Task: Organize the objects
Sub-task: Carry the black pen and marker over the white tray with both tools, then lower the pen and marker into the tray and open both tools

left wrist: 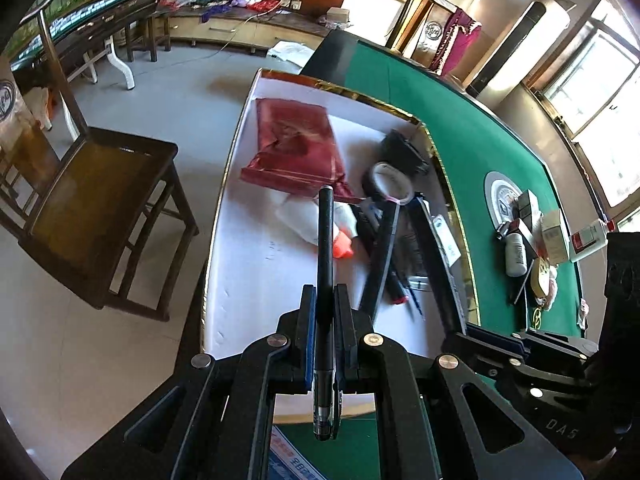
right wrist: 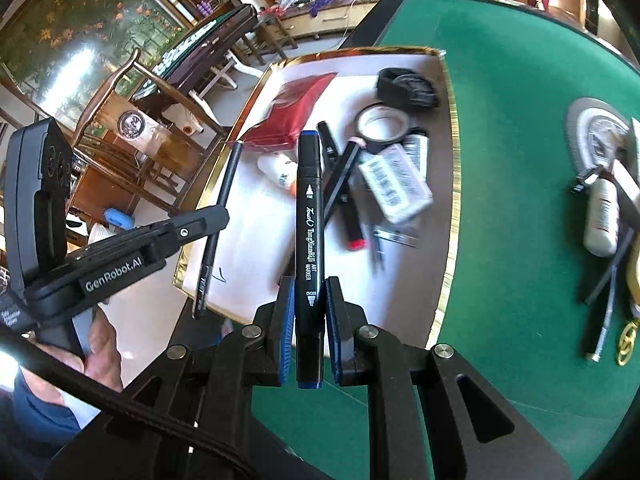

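My left gripper (left wrist: 325, 292) is shut on a thin black pen (left wrist: 325, 240) that points out over a white gold-rimmed tray (left wrist: 248, 280). My right gripper (right wrist: 308, 286) is shut on a black art marker (right wrist: 308, 216) with blue ends, held over the same tray (right wrist: 248, 248). In the tray lie a red pouch (left wrist: 294, 146), a black tape roll (left wrist: 390, 182), a white bottle (left wrist: 308, 218), a red-tipped marker (right wrist: 352, 224), a barcode packet (right wrist: 394, 184) and a black bundle (right wrist: 406, 86). The left gripper with its pen (right wrist: 218, 224) shows at the left of the right wrist view.
The tray sits at the edge of a green felt table (left wrist: 460, 128). Loose items remain on the felt: a white bottle (right wrist: 600, 216), small boxes (left wrist: 554, 236), a thin pen (right wrist: 604, 316). A wooden chair (left wrist: 100, 208) stands beside the table. A hand (right wrist: 102, 348) grips the left tool.
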Demonstrator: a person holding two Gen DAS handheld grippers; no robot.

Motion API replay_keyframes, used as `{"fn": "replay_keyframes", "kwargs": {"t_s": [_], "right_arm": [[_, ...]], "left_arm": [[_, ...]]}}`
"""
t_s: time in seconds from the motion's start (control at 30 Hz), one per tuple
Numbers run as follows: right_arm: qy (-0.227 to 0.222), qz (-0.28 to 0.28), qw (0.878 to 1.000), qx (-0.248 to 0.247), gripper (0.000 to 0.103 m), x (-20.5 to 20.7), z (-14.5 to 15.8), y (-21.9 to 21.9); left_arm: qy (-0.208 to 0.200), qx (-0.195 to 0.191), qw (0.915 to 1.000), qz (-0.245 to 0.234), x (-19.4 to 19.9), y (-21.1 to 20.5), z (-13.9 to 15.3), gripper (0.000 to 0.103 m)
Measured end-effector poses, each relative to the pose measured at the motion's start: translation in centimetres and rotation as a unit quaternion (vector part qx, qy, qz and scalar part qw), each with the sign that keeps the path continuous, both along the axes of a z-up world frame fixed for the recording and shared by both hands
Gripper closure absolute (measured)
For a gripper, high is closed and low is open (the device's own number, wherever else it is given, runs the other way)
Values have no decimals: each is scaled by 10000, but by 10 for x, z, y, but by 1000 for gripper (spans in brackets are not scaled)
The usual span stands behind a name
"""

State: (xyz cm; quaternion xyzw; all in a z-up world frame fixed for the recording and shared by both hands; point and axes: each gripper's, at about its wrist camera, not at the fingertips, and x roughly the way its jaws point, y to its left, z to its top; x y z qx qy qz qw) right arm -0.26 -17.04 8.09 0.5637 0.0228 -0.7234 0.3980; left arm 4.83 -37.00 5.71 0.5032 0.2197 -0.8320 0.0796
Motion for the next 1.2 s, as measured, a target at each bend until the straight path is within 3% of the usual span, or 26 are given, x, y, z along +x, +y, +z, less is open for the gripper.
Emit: {"fn": "replay_keyframes", "kwargs": {"t_s": [0.3, 0.77, 1.2], "right_arm": [[-325, -75, 9994, 133, 90, -6, -23, -27], [-418, 134, 9987, 246, 90, 1, -37, -53], [-669, 206, 9973, 197, 87, 7, -45, -52]], "left_arm": [[-147, 66, 9999, -17, -6, -15, -15, 97], [-346, 124, 9993, -108, -10, -19, -37, 97], [-409, 210, 9989, 7, -3, -21, -35, 96]]}}
